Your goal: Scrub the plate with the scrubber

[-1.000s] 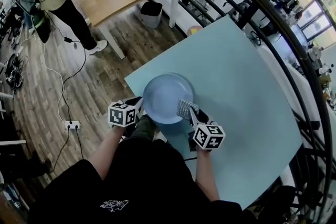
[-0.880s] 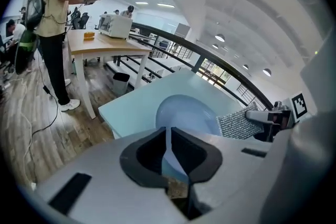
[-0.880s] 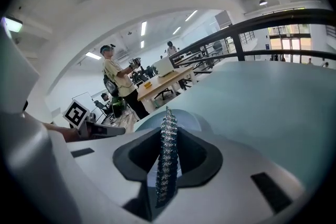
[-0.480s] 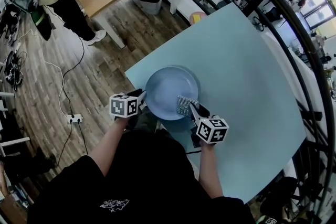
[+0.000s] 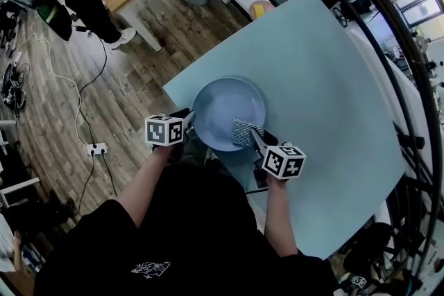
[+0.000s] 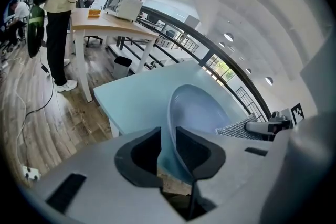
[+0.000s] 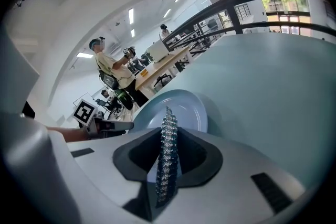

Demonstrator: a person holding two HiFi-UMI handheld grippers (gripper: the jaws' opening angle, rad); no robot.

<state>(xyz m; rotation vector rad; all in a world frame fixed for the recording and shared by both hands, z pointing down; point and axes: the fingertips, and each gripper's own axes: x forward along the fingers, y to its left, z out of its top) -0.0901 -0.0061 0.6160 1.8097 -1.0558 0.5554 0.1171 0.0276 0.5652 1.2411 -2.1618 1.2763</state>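
The plate, round, smooth and pale blue, lies at the near corner of the light-blue bench. The left hand-held gripper is clamped on its rim. The right hand-held gripper grips the scrubber, a flat silver mesh pad, over the plate's near right part. A wood-plank floor and a black railing border the bench.

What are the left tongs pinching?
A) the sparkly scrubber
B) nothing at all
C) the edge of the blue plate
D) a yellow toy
C: in the left gripper view the left tongs are closed on the rim of the blue plate, while the scrubber sits in the right tongs.
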